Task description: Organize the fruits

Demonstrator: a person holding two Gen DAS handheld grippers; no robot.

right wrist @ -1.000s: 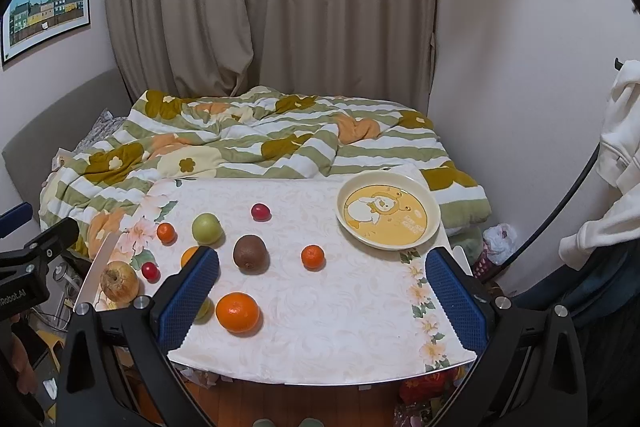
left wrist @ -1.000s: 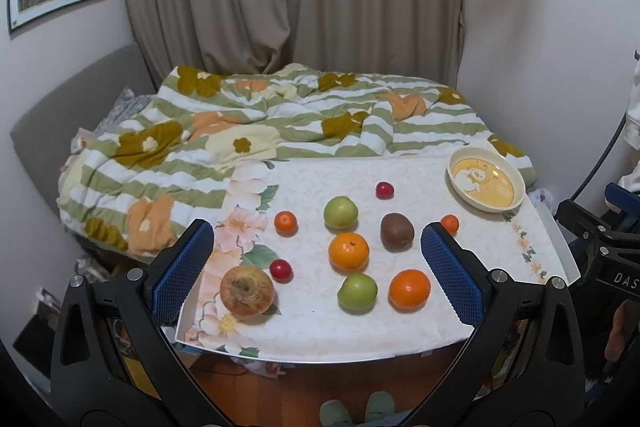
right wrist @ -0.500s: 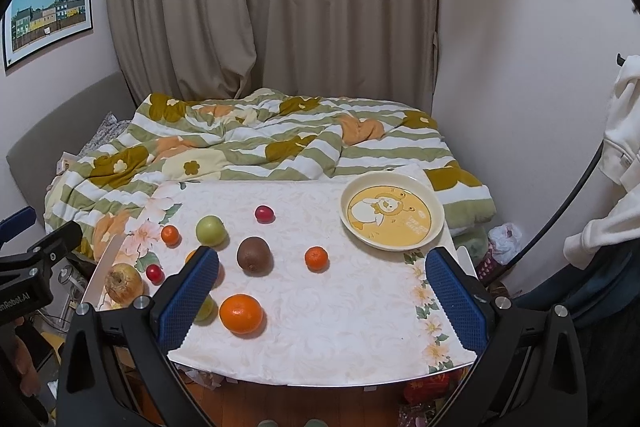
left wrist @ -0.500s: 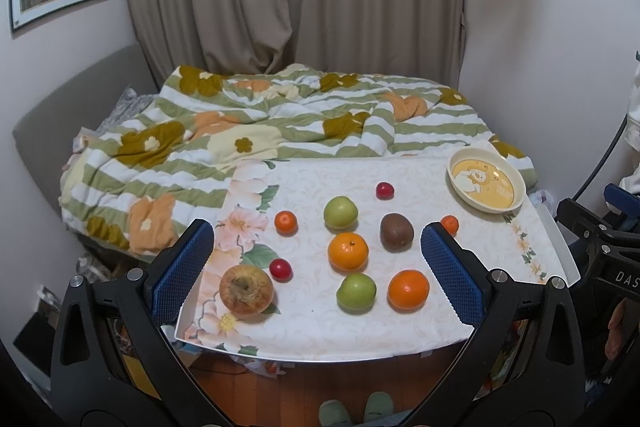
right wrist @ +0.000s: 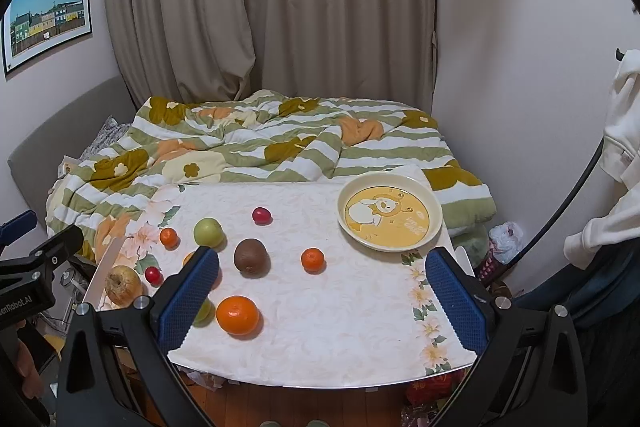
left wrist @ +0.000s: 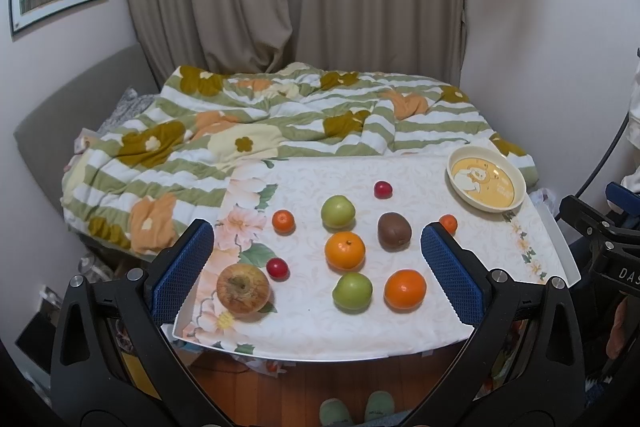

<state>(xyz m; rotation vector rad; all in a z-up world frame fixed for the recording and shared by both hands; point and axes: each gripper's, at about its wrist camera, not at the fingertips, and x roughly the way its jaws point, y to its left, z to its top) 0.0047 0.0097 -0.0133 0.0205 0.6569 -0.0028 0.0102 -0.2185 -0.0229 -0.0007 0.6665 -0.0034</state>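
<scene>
Above the worktop's (left wrist: 400, 331) near edge, both grippers, left gripper (left wrist: 316, 267) and right gripper (right wrist: 320, 291), hang released; nothing has shifted, fruits still scattered, plate (right wrist: 434, 227) at far right corner empty.

White letters "DAS", cut off by frame edge, on black body of right tool (left wrist: 624, 273). White "enRobot.AI", start cut off, on black body of left tool (right wrist: 20, 301). Plate (right wrist: 390, 218) lettering too small to read.
</scene>
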